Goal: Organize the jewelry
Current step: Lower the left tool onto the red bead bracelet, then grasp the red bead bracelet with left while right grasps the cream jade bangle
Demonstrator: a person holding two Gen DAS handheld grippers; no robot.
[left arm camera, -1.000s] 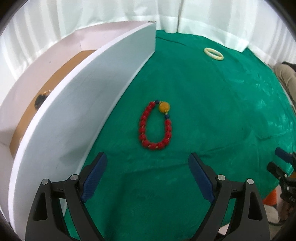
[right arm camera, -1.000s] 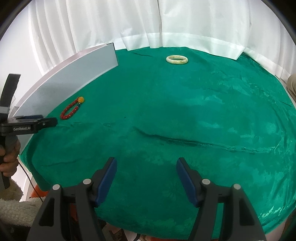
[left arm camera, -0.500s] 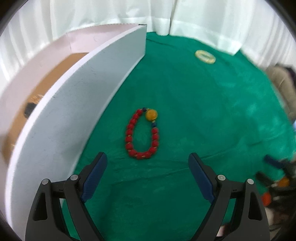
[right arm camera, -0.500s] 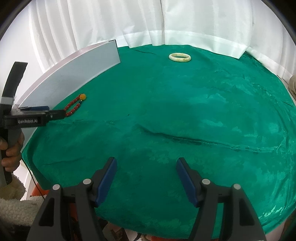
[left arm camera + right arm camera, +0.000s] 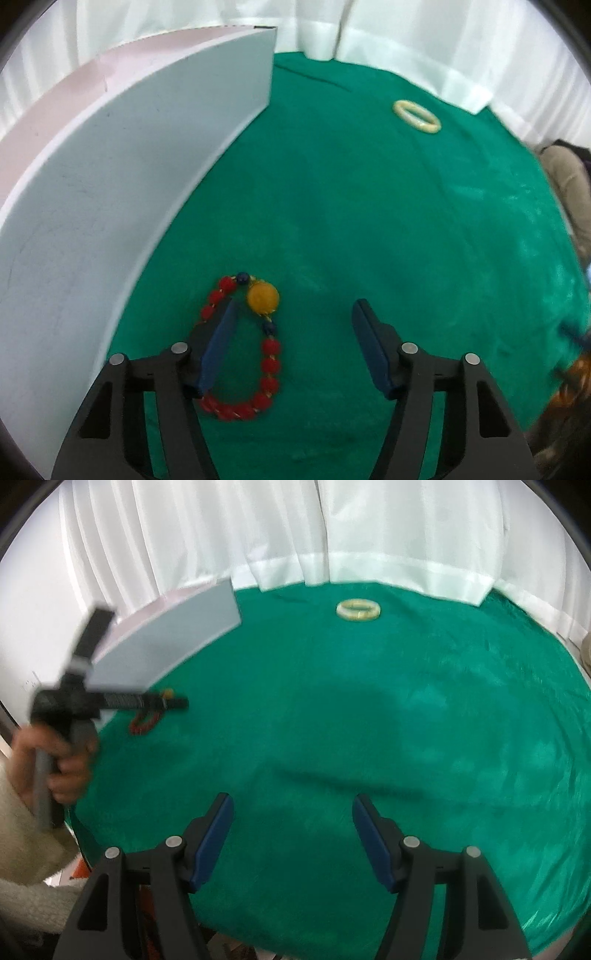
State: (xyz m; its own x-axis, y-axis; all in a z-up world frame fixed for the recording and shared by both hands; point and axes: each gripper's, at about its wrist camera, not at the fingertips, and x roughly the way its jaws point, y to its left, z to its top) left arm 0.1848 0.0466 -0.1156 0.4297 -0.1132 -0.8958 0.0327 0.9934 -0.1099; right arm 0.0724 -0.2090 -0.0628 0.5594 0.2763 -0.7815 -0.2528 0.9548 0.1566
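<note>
A red bead bracelet with a big yellow bead lies on the green cloth beside the white box wall. My left gripper is open and low over it; the left finger stands inside the loop and the bracelet's right side lies between the fingers. The right wrist view shows the left gripper over the bracelet, blurred. A cream bangle lies far back on the cloth; it also shows in the right wrist view. My right gripper is open and empty above the near cloth.
A tall white box with a pink inside stands along the left; its wall is close to the bracelet. A white curtain hangs behind the round green table. A wrinkle in the cloth runs across the middle.
My left gripper has moved forward and down onto the red bracelet, so the bracelet now lies at the fingertips. The right gripper has drifted slightly; both stay open.
</note>
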